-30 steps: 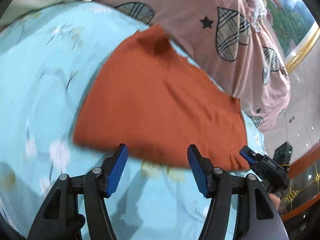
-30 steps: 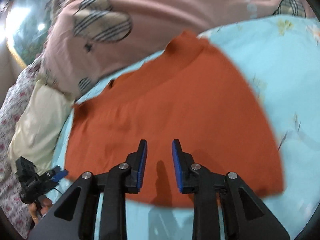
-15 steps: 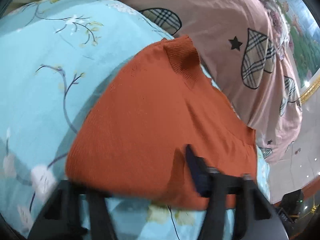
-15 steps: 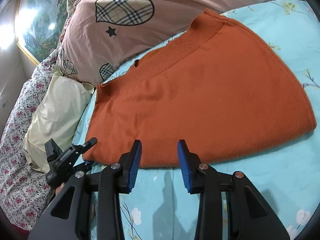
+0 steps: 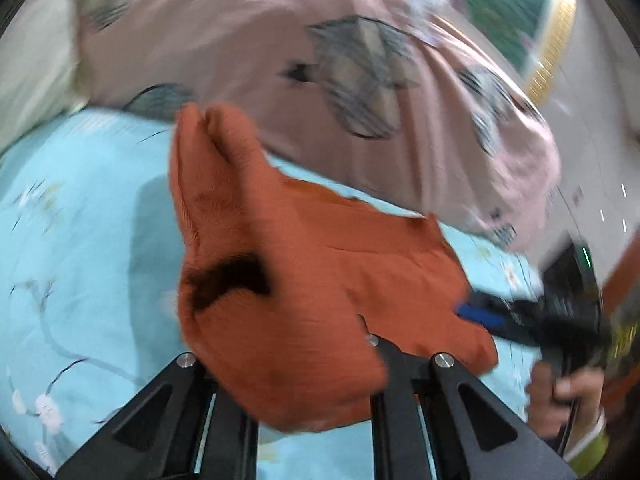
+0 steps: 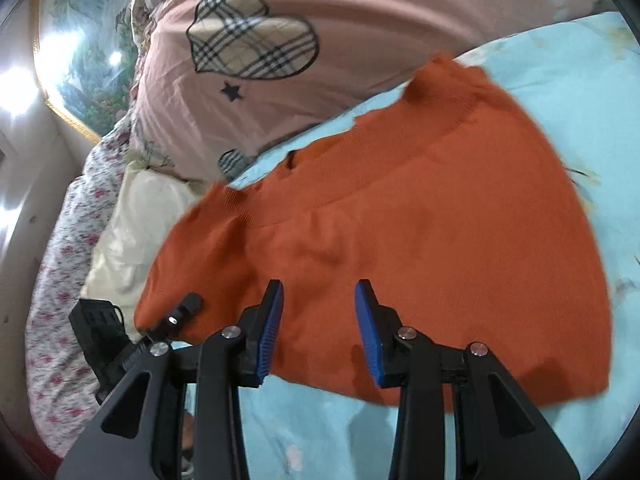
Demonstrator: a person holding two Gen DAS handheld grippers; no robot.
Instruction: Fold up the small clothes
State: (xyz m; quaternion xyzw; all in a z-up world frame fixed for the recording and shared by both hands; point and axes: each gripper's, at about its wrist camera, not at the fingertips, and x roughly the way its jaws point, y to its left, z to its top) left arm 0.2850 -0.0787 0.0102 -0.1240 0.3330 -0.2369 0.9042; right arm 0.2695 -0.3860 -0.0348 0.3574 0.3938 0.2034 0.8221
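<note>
An orange knit garment (image 6: 420, 232) lies on a light blue floral bedsheet (image 6: 580, 92). In the left wrist view its near edge (image 5: 288, 320) is lifted and bunched over my left gripper (image 5: 296, 364), covering the fingertips; the view is blurred by motion. My right gripper (image 6: 319, 328) is open, its blue pads above the garment's near hem, holding nothing. It also shows in the left wrist view (image 5: 480, 316), at the garment's right edge. The left gripper (image 6: 176, 320) shows in the right wrist view at the garment's lifted left corner.
A pink pillow with plaid hearts (image 6: 320, 40) lies behind the garment. A cream pillow (image 6: 140, 220) and a floral quilt (image 6: 60, 280) are at the left in the right wrist view. A person's hand (image 5: 568, 384) holds the right gripper.
The left gripper has taken the garment's near left edge and lifted it, bunching the cloth. The right gripper has opened wider and moved forward over the hem.
</note>
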